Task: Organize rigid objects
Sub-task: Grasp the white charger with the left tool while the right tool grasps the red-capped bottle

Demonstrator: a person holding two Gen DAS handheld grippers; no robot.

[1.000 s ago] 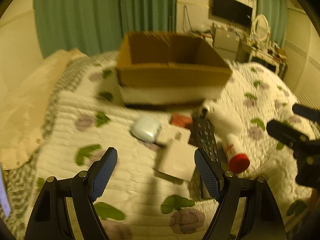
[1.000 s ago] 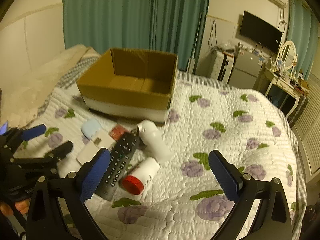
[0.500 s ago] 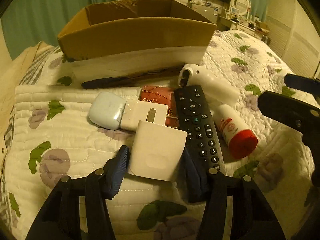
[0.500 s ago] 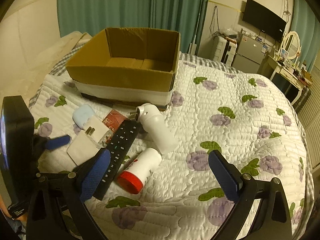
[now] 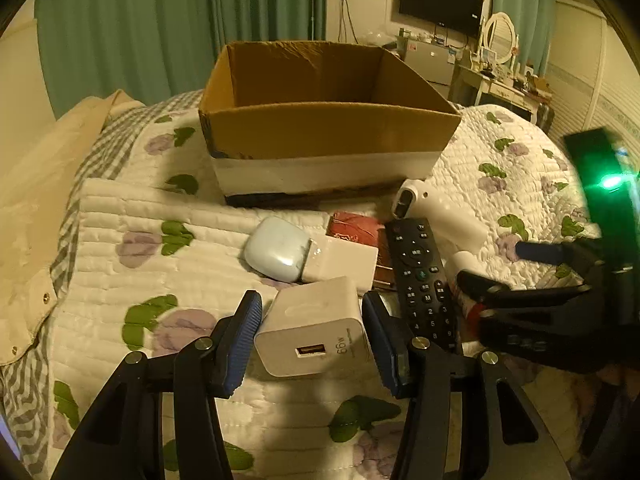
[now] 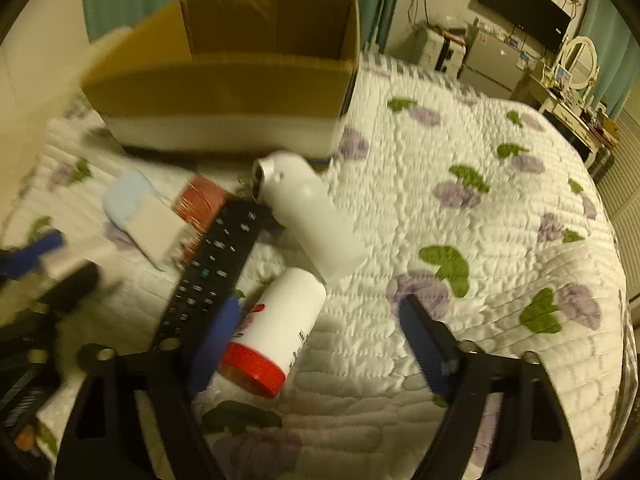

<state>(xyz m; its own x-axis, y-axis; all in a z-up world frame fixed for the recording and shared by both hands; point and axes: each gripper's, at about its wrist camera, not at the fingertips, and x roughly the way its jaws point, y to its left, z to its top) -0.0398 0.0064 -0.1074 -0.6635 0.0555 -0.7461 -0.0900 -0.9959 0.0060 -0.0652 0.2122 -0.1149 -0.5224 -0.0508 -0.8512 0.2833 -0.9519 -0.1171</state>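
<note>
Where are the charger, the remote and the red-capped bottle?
charger (image 5: 316,326): left wrist view, top face.
remote (image 5: 420,280): left wrist view, keypad middle.
red-capped bottle (image 6: 280,320): right wrist view, white body.

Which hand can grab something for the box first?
Probably the left. The left gripper already has its fingers on both sides of the white charger, lifted toward the cardboard box. The right gripper is open, just reaching the red-capped bottle.
</note>
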